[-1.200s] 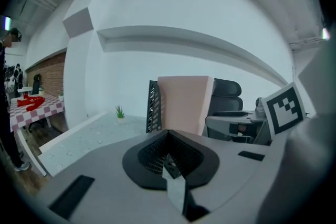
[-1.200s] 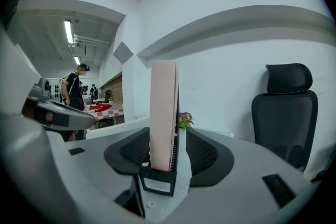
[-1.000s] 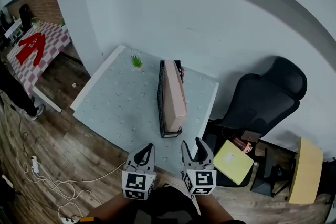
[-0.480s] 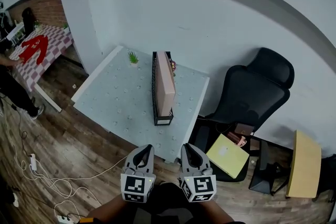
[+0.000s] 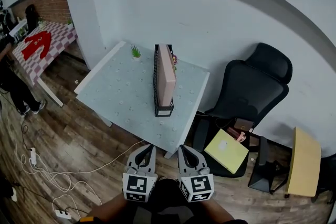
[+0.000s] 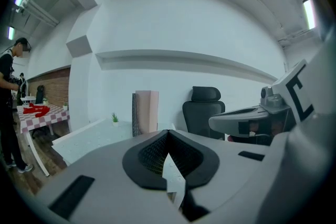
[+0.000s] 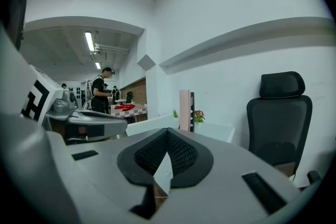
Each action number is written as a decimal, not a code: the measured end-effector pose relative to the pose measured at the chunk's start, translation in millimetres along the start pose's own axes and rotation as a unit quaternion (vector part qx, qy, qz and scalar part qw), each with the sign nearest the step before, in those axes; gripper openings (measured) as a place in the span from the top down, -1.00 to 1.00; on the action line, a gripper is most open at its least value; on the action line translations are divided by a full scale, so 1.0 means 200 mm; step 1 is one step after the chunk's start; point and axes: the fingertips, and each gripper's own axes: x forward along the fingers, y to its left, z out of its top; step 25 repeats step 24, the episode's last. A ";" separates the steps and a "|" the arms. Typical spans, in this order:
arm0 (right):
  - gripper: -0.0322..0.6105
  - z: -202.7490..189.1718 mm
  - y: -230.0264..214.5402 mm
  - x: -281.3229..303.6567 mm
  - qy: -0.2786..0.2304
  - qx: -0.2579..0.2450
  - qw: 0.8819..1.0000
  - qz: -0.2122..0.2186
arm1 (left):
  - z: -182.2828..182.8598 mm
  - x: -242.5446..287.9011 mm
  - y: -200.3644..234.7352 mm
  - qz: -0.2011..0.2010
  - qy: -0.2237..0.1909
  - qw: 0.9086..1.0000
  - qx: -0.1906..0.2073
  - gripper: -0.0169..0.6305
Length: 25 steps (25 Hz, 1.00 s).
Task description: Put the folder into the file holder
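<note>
- Folder (image 5: 167, 73) stands upright in holder (image 5: 157, 81) on table (image 5: 118, 94); task appears complete.
- Right gripper (image 5: 184, 150): wide apart a second ago, jaws now closing fully together, empty.
- Left gripper (image 5: 148, 149): jaws together, empty.
- Both have drawn back, well clear of the table.
</note>
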 end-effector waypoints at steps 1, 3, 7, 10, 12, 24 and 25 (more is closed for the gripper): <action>0.86 -0.01 0.01 0.00 0.003 0.002 1.000 0.002 | -0.01 -0.01 0.00 0.001 0.000 1.000 0.000 0.92; 0.86 -0.03 0.03 -0.01 0.008 0.005 1.000 0.007 | -0.02 -0.04 0.00 0.005 0.002 1.000 -0.003 0.92; 0.86 -0.06 0.03 -0.03 0.013 0.008 1.000 0.013 | -0.04 -0.06 -0.02 0.009 0.003 1.000 -0.007 0.92; 0.86 -0.08 0.03 -0.04 0.015 0.009 1.000 0.016 | -0.05 -0.06 -0.03 0.012 0.004 1.000 -0.008 0.92; 0.86 -0.08 0.03 -0.05 0.016 0.009 1.000 0.018 | -0.05 -0.06 -0.04 0.013 0.005 1.000 -0.007 0.92; 0.86 -0.11 -0.02 0.03 0.022 0.016 0.999 0.021 | -0.08 0.02 -0.04 0.011 0.019 1.000 -0.003 0.92; 0.86 -0.11 -0.02 0.03 0.022 0.016 0.999 0.021 | -0.08 0.02 -0.04 0.011 0.019 1.000 -0.003 0.92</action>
